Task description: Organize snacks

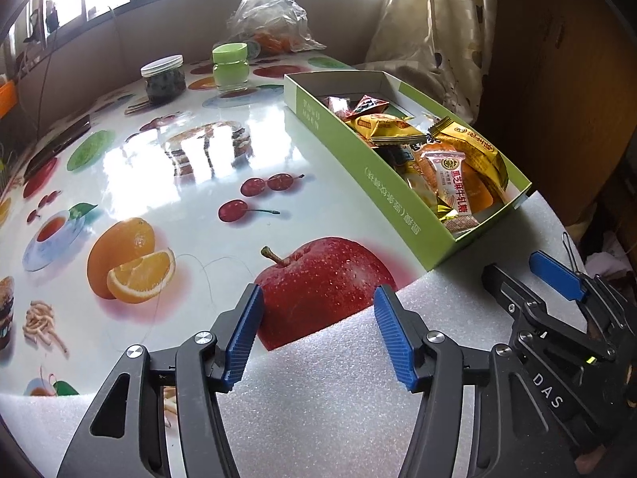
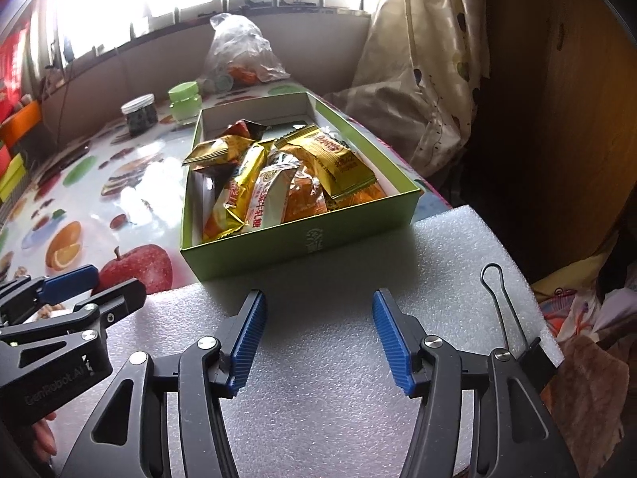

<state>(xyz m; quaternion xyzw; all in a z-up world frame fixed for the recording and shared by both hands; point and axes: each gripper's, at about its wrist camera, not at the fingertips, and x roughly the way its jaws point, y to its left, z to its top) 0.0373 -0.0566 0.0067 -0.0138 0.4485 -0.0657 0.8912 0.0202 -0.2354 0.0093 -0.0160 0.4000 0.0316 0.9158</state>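
A green cardboard box (image 1: 358, 151) (image 2: 302, 239) lies open on the fruit-print table and holds several wrapped snacks (image 1: 450, 159) (image 2: 286, 183) in yellow, orange and white wrappers. My left gripper (image 1: 318, 298) is open over the table's near edge, above the printed red apple, with nothing between its blue pads. My right gripper (image 2: 318, 302) is open too, empty, hovering over white foam just short of the box's near end. Each gripper shows in the other's view: the right gripper (image 1: 529, 275) at the lower right, the left gripper (image 2: 107, 283) at the lower left.
A white foam sheet (image 2: 318, 378) covers the near table edge, held by a binder clip (image 2: 501, 306). A dark-filled jar (image 1: 163, 79), a green-lidded jar (image 1: 231, 67) and a clear plastic bag (image 1: 270, 16) stand at the back. A curtain (image 2: 430, 59) hangs right of the box.
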